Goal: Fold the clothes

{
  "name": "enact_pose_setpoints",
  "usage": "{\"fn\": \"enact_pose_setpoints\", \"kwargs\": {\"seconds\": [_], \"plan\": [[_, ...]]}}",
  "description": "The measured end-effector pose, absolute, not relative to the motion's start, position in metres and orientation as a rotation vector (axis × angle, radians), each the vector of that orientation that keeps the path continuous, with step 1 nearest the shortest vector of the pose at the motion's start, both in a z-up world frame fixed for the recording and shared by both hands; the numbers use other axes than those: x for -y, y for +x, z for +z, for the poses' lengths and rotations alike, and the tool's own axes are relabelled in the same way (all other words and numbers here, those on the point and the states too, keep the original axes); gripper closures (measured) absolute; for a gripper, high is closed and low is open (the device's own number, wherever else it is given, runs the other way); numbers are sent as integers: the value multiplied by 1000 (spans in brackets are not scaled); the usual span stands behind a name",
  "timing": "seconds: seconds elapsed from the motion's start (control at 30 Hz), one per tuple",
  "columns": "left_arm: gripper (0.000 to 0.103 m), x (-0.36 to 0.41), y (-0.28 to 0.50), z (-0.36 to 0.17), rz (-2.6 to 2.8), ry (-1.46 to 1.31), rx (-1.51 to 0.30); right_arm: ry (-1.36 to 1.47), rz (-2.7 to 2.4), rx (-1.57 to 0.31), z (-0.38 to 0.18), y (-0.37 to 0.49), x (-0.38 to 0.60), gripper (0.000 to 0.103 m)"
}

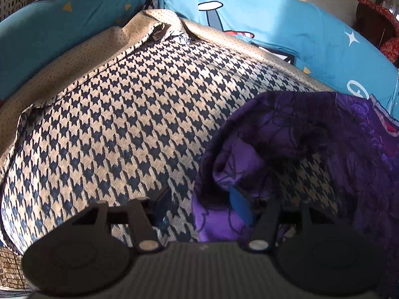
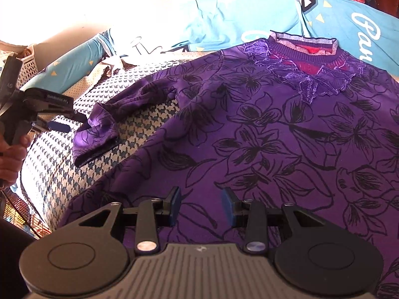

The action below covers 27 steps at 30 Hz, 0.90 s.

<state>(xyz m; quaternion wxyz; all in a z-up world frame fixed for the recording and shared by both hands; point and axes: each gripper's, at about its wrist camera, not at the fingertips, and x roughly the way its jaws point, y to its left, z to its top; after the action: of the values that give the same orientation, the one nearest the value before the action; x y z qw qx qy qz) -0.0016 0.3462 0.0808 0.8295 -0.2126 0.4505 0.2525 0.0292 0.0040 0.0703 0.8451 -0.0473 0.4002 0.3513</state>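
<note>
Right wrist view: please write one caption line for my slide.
Open right gripper hovers low over the purple floral top spread on a houndstooth garment; sleeve folded inward.

Strong sunlight from upper left overexposes the right-wrist view's cream wall (image 2: 74, 7); fisheye curvature bends edges; foreground housings blur.

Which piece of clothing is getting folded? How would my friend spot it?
Start at the big blue cartoon bedsheet. On it lies a tan-and-navy houndstooth cloth, and spread over that is the purple top. It is the only purple piece, printed with black outlined flowers, with lace ruffles at its collar, and one sleeve curls out to the side.
</note>
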Motion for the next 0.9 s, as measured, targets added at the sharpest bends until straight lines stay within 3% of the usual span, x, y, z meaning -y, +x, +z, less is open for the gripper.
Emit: {"fn": "enact_pose_setpoints", "kwargs": {"seconds": [0.13, 0.23, 0.3, 0.6, 0.77, 0.9], "plan": [[62, -344, 2, 73, 546, -431, -988, -98, 733, -843, 70, 30, -2, 67], [86, -337, 4, 74, 572, -360, -990, -101, 725, -839, 71, 31, -2, 67], [95, -333, 5, 74, 590, -313, -991, -102, 727, -837, 71, 31, -2, 67], [94, -342, 1, 81, 865, -102, -965, -109, 720, -823, 71, 30, -1, 67], [76, -363, -8, 87, 908, -216, -935, -102, 727, -825, 72, 30, -2, 67], [71, -376, -20, 91, 862, -365, -887, -121, 732, -823, 71, 28, -5, 67]]}}
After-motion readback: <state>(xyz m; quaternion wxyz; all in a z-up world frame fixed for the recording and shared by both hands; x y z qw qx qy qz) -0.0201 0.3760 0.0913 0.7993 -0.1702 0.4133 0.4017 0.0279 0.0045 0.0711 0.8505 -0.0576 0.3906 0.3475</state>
